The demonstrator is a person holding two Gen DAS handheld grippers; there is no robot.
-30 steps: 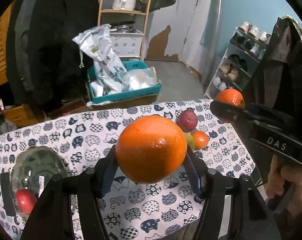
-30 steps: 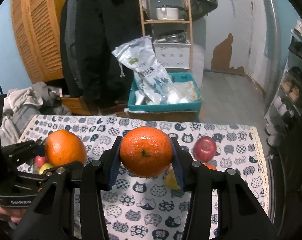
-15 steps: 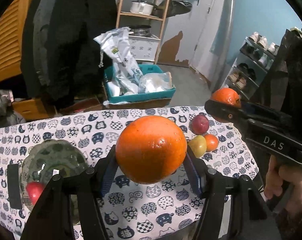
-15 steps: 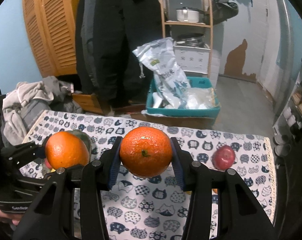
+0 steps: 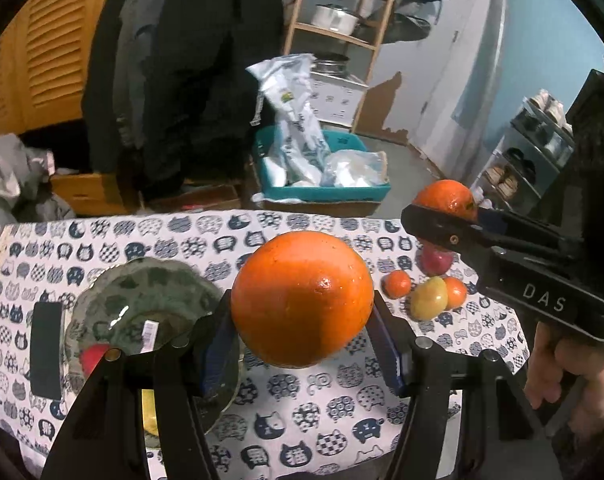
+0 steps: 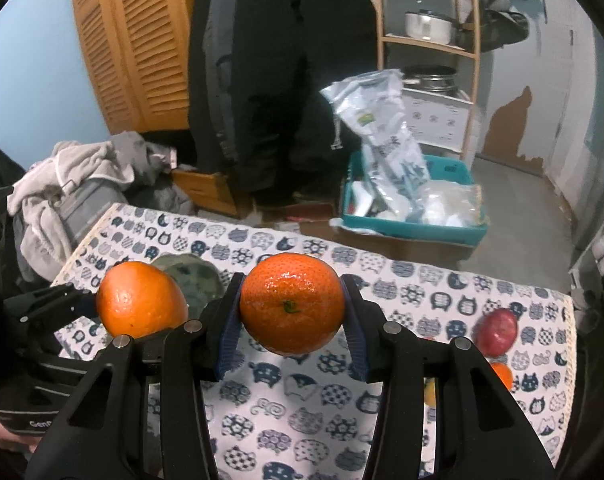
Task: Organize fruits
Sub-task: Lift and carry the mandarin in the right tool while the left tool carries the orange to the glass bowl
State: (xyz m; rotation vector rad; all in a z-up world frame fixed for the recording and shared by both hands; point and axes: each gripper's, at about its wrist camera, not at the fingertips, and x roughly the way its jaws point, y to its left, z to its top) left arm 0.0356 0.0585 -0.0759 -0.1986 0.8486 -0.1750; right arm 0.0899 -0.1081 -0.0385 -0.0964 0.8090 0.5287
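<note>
Left claw (image 5: 302,304) pinching a big orange (image 5: 302,300), right claw (image 6: 292,304) pinching a tangerine (image 6: 292,304), green bowl (image 5: 142,292) on cat-print bench (image 5: 302,412)

On my left the green bowl (image 5: 142,292) takes up that end of the surface (image 5: 302,420), with a red fruit (image 5: 92,358) already inside and a black strip (image 5: 46,350) just beside its rim. Down the middle I see bare patterned cloth, room enough to pass. To my right, loose fruit clusters near the edge: a yellow apple (image 5: 429,298), two small oranges (image 5: 397,284) and a red apple (image 6: 496,332).
</note>
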